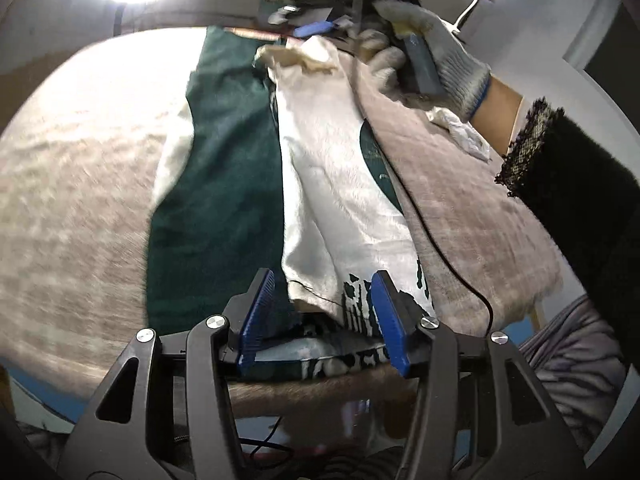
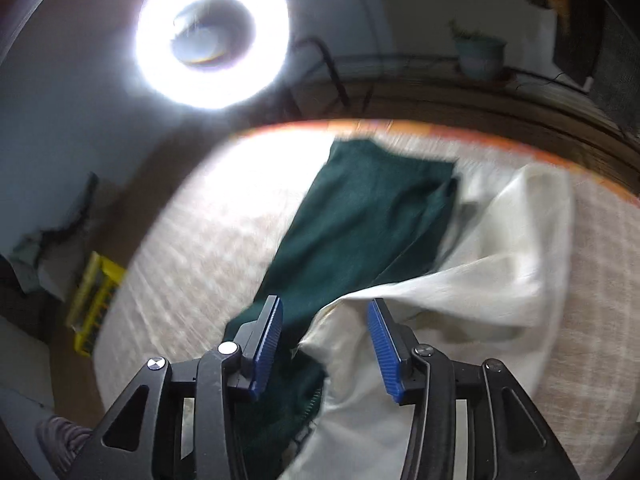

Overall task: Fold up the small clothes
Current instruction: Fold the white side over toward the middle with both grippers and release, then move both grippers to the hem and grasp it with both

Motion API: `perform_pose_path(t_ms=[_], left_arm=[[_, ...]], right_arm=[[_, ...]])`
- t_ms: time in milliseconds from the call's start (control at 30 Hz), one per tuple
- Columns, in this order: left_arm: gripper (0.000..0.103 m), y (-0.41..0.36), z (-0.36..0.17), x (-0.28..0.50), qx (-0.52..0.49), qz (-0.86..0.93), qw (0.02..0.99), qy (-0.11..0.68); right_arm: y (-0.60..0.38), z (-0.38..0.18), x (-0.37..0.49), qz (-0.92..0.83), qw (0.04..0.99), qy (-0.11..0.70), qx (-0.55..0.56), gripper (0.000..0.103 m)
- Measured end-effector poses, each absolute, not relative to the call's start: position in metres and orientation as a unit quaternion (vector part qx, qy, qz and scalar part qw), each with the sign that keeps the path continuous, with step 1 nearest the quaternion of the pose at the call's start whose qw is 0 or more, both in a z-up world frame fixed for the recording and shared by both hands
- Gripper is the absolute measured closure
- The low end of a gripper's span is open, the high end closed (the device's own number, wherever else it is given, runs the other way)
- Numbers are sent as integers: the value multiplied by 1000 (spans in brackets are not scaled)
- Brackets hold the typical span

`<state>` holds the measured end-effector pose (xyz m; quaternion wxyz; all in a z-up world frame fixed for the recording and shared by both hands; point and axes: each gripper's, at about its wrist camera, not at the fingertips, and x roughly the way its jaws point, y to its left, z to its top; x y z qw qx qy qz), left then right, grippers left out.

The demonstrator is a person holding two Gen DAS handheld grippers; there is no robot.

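A small garment, dark green (image 1: 224, 184) with white sleeves (image 1: 332, 184) and a black-and-white print (image 1: 356, 300), lies on a beige cloth-covered table (image 1: 72, 200). My left gripper (image 1: 324, 312) is open, its blue pads on either side of the garment's near edge, gripping nothing. In the right wrist view the green body (image 2: 360, 216) and a white sleeve (image 2: 480, 272) lie ahead. My right gripper (image 2: 324, 340) is open over the spot where green and white meet. The gloved right hand (image 1: 432, 52) holds its gripper at the garment's far end in the left wrist view.
A bright ring light (image 2: 212, 36) stands beyond the table's far edge (image 2: 400, 128). A black cable (image 1: 448, 256) runs over the cloth to the right of the garment. A yellow box (image 2: 94, 304) lies on the floor at left. A crumpled white rag (image 1: 464, 132) lies near the wrist.
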<state>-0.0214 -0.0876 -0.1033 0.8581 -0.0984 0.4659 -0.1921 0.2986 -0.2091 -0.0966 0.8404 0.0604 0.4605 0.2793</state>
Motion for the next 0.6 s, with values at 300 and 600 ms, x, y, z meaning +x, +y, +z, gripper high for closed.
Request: perform_pose_path(t_ms=[300, 600], left_arm=[[51, -41, -91, -2, -103, -154, 884, 430], [51, -21, -109, 11, -136, -135, 873, 448]], right_arm=[[-311, -120, 326, 135, 864, 455, 164, 58], [-289, -141, 350, 118, 862, 481, 110, 57]])
